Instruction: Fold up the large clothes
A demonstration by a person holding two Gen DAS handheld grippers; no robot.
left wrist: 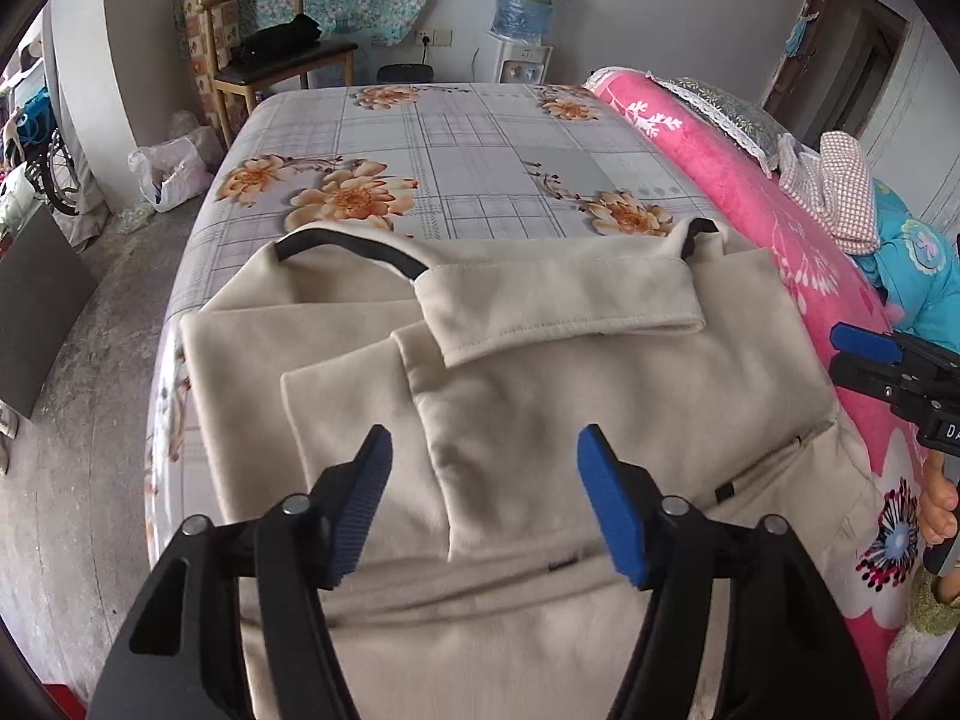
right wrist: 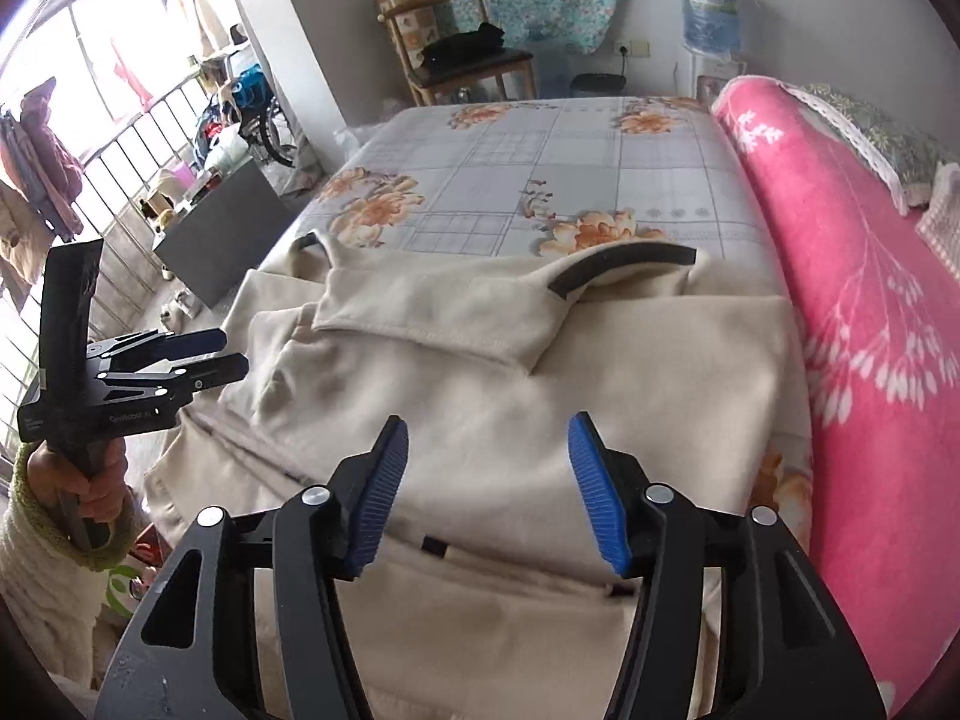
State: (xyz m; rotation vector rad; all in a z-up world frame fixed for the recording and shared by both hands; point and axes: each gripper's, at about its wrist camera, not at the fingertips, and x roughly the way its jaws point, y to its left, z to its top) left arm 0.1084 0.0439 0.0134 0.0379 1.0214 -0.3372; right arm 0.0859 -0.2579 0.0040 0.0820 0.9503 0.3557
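floral sheets are covering the bed under a cream garment, which is lying partly folded just ahead of and below both tools. the left hand-held gripper is hovering with jaws apart, gripping nothing. the right hand-held gripper is likewise gaping above the cloth, empty.

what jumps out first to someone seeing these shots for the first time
The big cream garment lies partly folded across the near end of the bed, a sleeve laid over its middle and a black-trimmed collar at its far edge. Above it hang the left gripper and the right gripper, blue pads apart with nothing between them. A bright pink blanket runs along the bed's right side beside the grey sheet printed with orange flowers.
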